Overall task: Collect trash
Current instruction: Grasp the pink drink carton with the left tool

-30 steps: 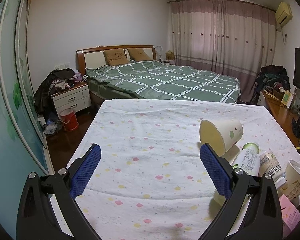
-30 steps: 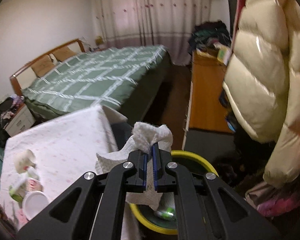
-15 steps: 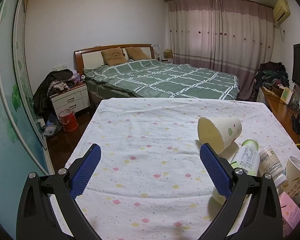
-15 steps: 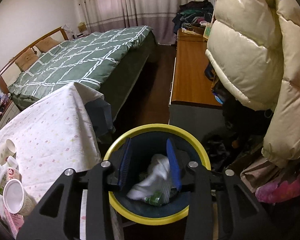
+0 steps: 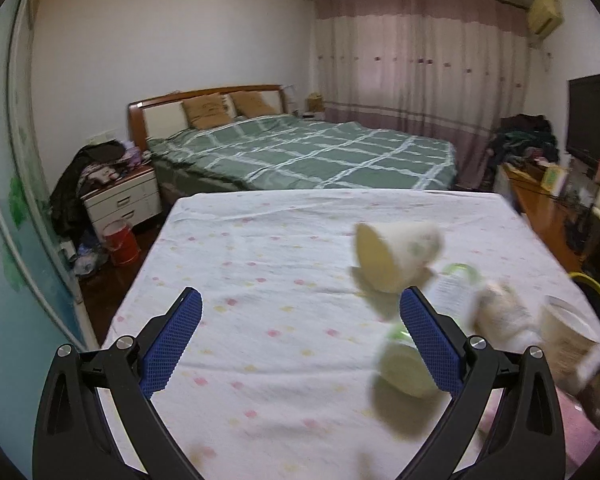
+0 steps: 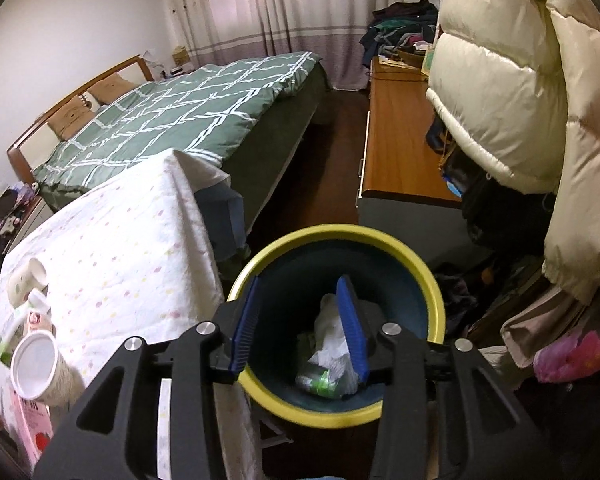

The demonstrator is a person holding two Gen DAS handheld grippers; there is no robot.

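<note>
My right gripper (image 6: 300,284) hangs over the yellow-rimmed dark bin (image 6: 340,232). Its jaws are opening and nothing is between them. A crumpled white tissue (image 6: 328,344) lies in the bin on a green can (image 6: 316,380). My left gripper (image 5: 300,300) stands open and empty above the dotted white tablecloth (image 5: 260,264). Just past its right finger lie a tipped paper cup (image 5: 396,252), a green-capped bottle (image 5: 452,292), a pale tub (image 5: 404,368), a jar (image 5: 500,316) and another paper cup (image 5: 568,332), all blurred.
A green checked bed (image 5: 308,152) stands beyond the table. A wooden cabinet (image 6: 396,140) and a hanging cream puffer coat (image 6: 520,100) flank the bin on the right. A pink pack (image 5: 580,432) lies at the table's near right corner. A red bucket (image 5: 120,240) sits on the floor at left.
My right gripper has let go of the white tissue, which dropped into the bin, and it sank closer to the bin. The left view shifted a little and blurred.
</note>
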